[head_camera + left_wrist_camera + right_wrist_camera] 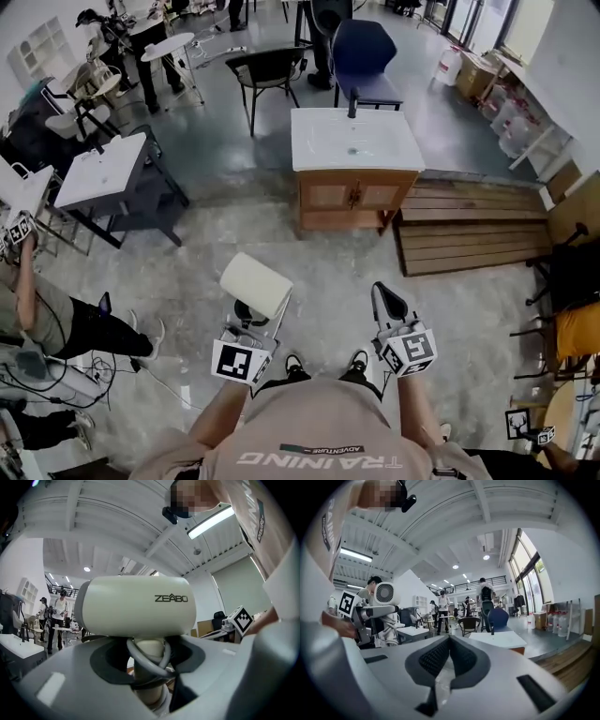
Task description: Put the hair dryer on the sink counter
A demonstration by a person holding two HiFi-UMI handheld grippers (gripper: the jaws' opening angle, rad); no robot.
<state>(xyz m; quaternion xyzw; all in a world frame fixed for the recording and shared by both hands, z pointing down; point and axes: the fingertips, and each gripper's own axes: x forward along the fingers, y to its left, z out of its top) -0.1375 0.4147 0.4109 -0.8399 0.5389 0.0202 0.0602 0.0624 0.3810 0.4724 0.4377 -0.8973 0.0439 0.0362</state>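
1. The left gripper [150,674] grasped the hair dryer [136,604] by its handle: a smooth cream barrel with a rounded grey rear cap, and a grey cord [151,662] looped round the handle.
2. The right gripper [449,656] was clenched and empty, its ribbed dark pads [433,657] together.
3. The sink counter [323,141], a glossy white top on a wooden cabinet [352,195], stood far ahead, well apart from the dryer.

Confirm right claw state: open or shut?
Shut. In the right gripper view the right claw has its pads meeting at the tips, with nothing between them.
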